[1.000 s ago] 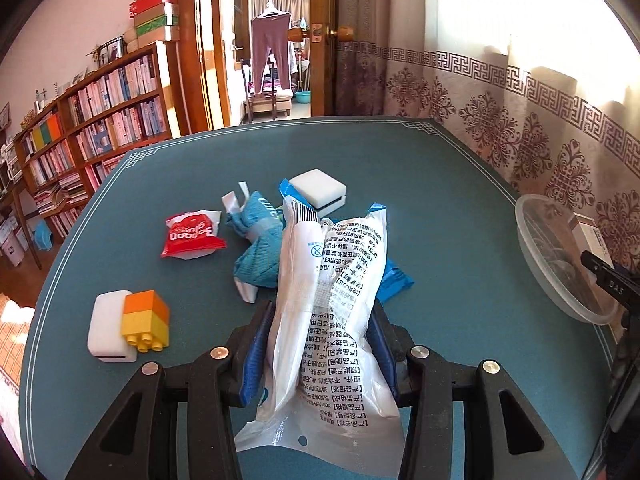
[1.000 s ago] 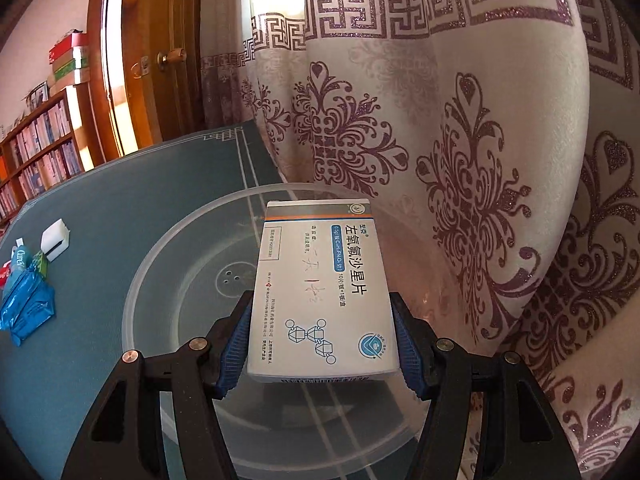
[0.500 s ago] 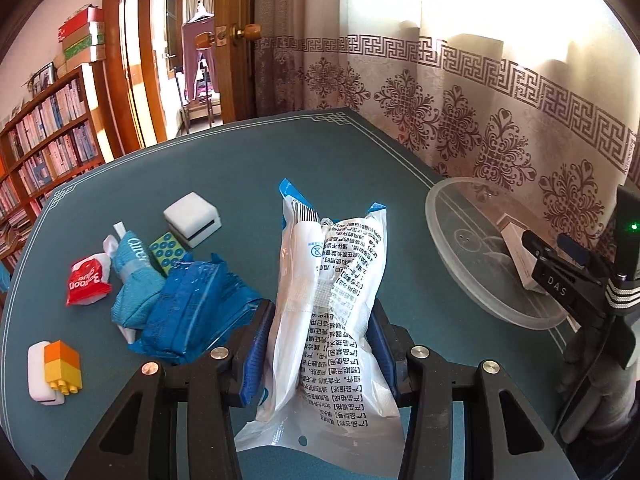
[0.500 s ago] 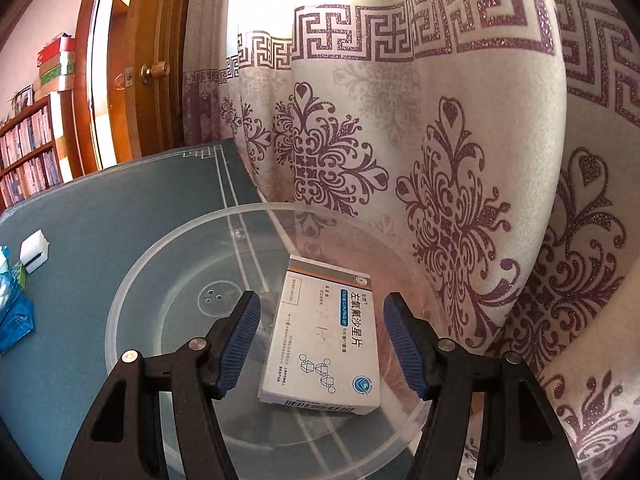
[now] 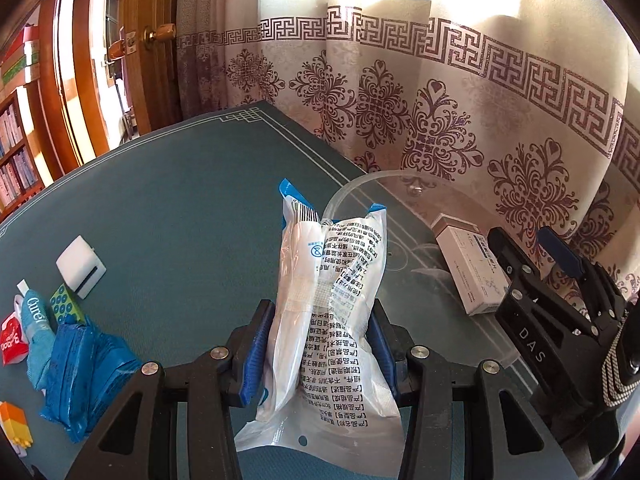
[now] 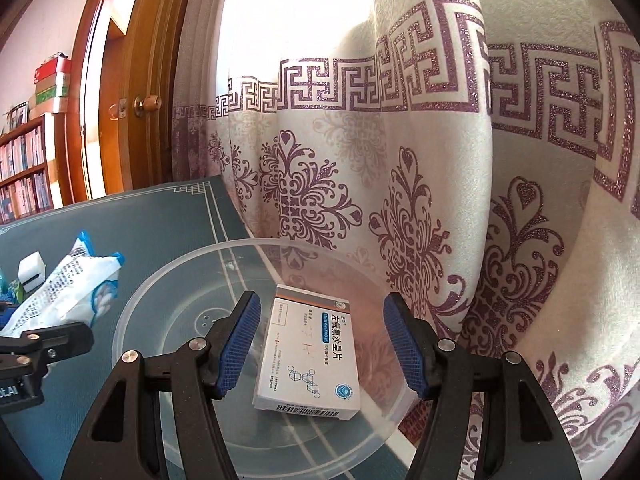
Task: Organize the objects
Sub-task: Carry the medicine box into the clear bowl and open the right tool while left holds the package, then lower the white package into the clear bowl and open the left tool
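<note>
My left gripper is shut on a white printed plastic pouch with blue corners, held upright above the table just left of the clear round plastic bowl. The pouch also shows in the right wrist view. My right gripper is open and empty, raised over the bowl. A white medicine box lies flat inside the bowl between and beyond my fingers. The box and my right gripper also show in the left wrist view.
On the teal table at the left lie a white block, a green dotted item, blue packets, a red packet and a toy brick. A patterned curtain hangs behind the bowl.
My right gripper opened, left the medicine box in the bowl and rose back. My left gripper carried the pouch right, up to the bowl's rim.
</note>
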A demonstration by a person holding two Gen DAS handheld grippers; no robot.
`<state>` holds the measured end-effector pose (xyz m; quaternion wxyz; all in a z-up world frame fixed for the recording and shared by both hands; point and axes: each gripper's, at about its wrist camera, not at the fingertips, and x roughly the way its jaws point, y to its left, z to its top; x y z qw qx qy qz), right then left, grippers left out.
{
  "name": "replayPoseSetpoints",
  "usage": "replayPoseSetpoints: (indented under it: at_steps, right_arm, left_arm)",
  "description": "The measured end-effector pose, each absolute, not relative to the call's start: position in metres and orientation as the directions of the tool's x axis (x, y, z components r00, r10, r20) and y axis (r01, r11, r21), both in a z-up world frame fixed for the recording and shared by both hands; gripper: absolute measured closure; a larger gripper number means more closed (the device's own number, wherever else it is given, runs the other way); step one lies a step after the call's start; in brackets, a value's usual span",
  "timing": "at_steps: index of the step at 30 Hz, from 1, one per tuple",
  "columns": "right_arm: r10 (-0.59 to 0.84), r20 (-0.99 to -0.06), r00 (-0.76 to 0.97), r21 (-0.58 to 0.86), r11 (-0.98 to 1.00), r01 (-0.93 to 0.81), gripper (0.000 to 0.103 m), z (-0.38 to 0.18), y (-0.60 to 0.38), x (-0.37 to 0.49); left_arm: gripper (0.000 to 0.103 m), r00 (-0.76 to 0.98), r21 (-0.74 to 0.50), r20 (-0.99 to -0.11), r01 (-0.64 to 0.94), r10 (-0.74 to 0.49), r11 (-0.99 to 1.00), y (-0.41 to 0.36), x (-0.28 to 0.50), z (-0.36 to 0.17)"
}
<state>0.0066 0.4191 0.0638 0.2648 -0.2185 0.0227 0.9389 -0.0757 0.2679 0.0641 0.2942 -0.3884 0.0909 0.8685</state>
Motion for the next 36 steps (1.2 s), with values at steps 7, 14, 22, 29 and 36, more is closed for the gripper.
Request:
replayPoseSetpoints:
  at_steps: [7,14,22,29,36]
  right_arm:
    - [0.491,-0.417,-0.765,-0.055,-0.853,-0.518,0.037,0.064,0.422,0.004]
    - [0.507,-0.412,-0.757,-0.008,-0.833,-0.554,0.038,0.063,0.432,0.013]
    - [0.501,-0.400,-0.767,-0.021,-0.842,-0.539,0.038,0.063,0.429,0.014]
    - [0.429,-0.383,-0.818,0.000,-0.885,-0.465,0.037,0.066,0.424,0.013]
    - [0.254,-0.386,-0.887,-0.005,-0.962,-0.273,0.037,0.069,0.399,0.008]
  left_arm:
    - [0.054,-0.506,-0.063,-0.713,-0.644,0.486,-0.763,0.299,-0.080,0.066]
    - [0.012,-0.522,-0.076,-0.665,-0.664,0.534,-0.744,0.306,-0.084,0.080]
    - [0.008,-0.581,-0.087,-0.647,-0.587,0.494,-0.805,0.275,-0.091,0.086]
    - [0.008,-0.602,-0.085,-0.652,-0.547,0.462,-0.833,0.253,-0.083,0.083]
    - [0.008,-0.618,-0.091,-0.661,-0.499,0.427,-0.862,0.225,-0.075,0.081]
